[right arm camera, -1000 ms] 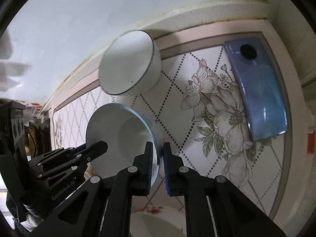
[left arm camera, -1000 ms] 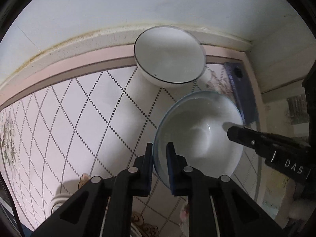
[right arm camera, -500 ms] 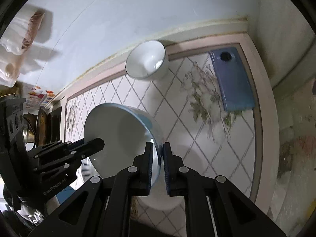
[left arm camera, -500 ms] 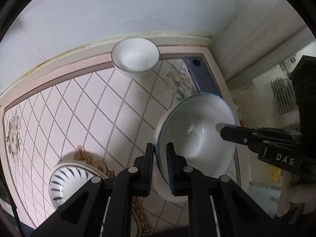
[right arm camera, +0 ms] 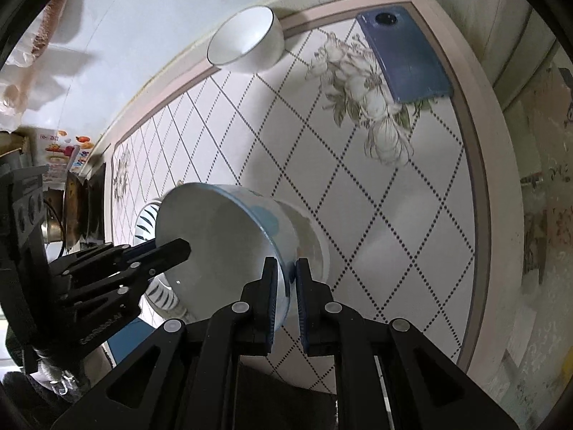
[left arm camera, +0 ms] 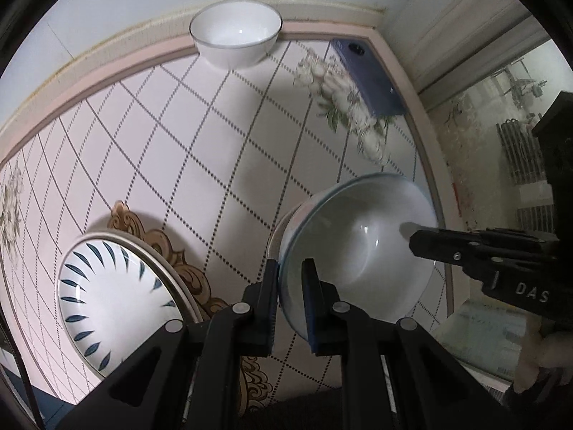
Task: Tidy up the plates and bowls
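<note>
Both grippers hold one blue-rimmed white bowl (left arm camera: 358,251) by opposite rims above the table. My left gripper (left arm camera: 289,279) is shut on its near rim; my right gripper (right arm camera: 285,279) is shut on the other rim, and the bowl (right arm camera: 222,247) tilts in that view. A white plate (right arm camera: 311,240) lies on the table under the bowl. A plate with blue leaf marks (left arm camera: 107,304) lies at the front left. A small white bowl (left arm camera: 234,32) stands at the back by the wall.
A blue phone (right arm camera: 404,53) lies at the back right corner of the patterned table (left arm camera: 179,143). The table's right edge (right arm camera: 480,179) drops off to the floor. A wall runs along the back.
Both grippers have pulled back and up with the bowl. The small white bowl now looks farther away, and the leaf-marked plate and the white plate have come into view.
</note>
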A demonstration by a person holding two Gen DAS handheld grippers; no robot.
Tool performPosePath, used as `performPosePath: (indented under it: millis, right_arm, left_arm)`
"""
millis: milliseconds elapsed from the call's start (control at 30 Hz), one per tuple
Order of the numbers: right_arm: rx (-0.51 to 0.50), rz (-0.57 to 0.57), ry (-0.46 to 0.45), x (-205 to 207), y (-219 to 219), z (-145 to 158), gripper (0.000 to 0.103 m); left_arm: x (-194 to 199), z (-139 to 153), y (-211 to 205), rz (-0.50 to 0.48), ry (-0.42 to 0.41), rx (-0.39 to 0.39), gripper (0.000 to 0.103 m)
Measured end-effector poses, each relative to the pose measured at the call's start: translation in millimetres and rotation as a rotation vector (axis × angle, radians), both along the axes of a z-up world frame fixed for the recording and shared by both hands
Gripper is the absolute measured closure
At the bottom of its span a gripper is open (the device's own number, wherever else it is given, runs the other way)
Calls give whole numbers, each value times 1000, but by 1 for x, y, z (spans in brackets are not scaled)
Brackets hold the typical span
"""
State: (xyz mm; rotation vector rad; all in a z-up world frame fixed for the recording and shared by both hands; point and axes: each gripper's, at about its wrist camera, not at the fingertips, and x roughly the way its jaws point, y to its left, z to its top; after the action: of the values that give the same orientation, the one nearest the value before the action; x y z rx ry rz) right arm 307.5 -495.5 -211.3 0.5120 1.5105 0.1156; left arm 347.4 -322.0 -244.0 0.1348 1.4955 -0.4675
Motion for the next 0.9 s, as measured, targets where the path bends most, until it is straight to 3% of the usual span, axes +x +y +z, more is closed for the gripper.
performPosePath:
  millis: [900]
  right_arm:
    - [-9, -21, 54, 5, 1, -35, 91]
  left_arm:
    - [0, -32, -6, -26, 32, 57, 92]
